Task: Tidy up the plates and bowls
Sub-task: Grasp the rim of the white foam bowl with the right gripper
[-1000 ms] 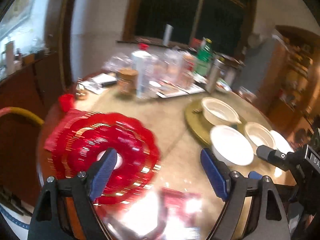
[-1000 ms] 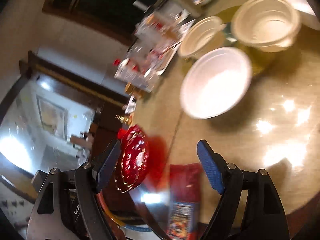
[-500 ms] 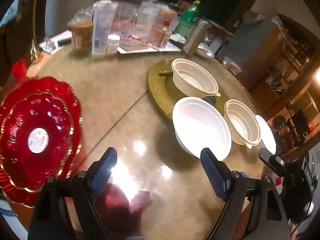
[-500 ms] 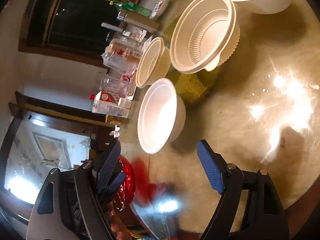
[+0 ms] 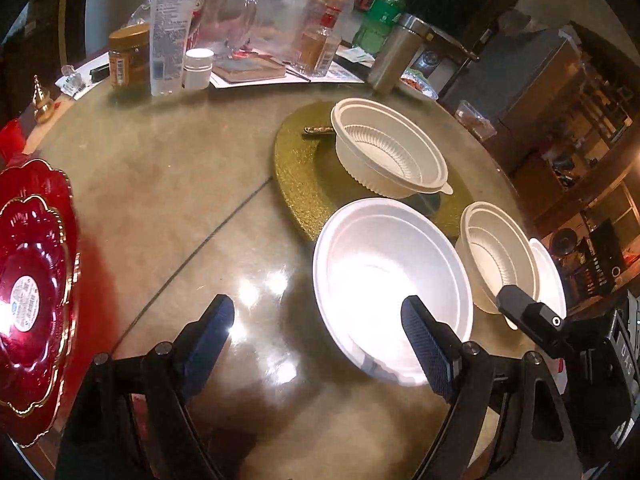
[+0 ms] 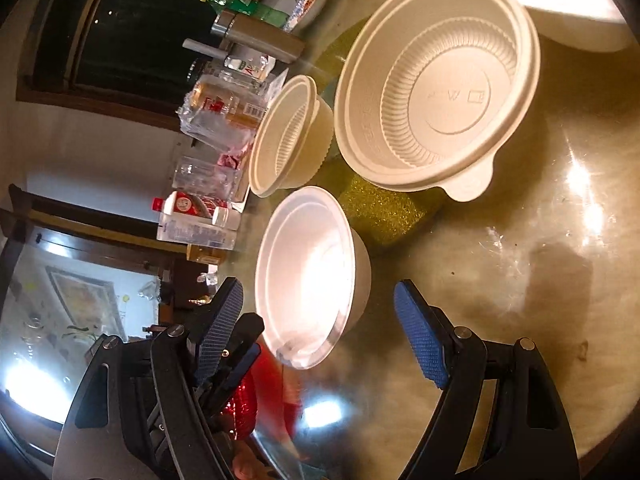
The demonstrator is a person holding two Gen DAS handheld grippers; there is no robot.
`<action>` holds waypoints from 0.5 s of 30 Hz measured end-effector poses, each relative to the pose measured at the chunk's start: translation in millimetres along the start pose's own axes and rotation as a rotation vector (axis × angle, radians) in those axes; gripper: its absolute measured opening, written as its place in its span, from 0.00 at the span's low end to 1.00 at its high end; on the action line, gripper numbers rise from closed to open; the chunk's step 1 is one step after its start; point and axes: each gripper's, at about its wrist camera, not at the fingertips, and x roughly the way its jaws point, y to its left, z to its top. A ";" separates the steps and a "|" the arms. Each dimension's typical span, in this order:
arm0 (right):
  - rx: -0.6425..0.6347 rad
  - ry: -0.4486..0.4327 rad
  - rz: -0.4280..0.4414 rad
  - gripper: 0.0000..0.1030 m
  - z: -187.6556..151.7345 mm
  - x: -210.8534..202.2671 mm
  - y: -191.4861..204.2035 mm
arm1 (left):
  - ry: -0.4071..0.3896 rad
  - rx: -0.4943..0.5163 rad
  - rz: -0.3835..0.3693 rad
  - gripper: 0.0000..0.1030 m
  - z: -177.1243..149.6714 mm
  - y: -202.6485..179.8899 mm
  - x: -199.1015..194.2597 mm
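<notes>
Left gripper [image 5: 320,332] spread, nothing between its pads; smooth white bowl [image 5: 390,276] just ahead of its right finger, red plates [image 5: 34,292] off to its left at the table [image 5: 168,184] edge. Right gripper [image 6: 320,320] also spread and empty, the same smooth bowl [image 6: 306,272] just ahead between its fingers. Two ribbed bowls [image 6: 438,84] [image 6: 288,140] farther ahead, by the gold mat [image 5: 300,184].

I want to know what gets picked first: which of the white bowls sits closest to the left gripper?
The smooth-walled white foam bowl, on the bare table. The left gripper has one fingertip over its near rim; the ribbed plastic bowls lie farther off.
</notes>
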 end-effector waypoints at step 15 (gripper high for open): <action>-0.041 0.030 -0.078 0.26 1.5 20.2 -3.6 | 0.007 0.010 0.039 0.81 3.2 -2.9 22.7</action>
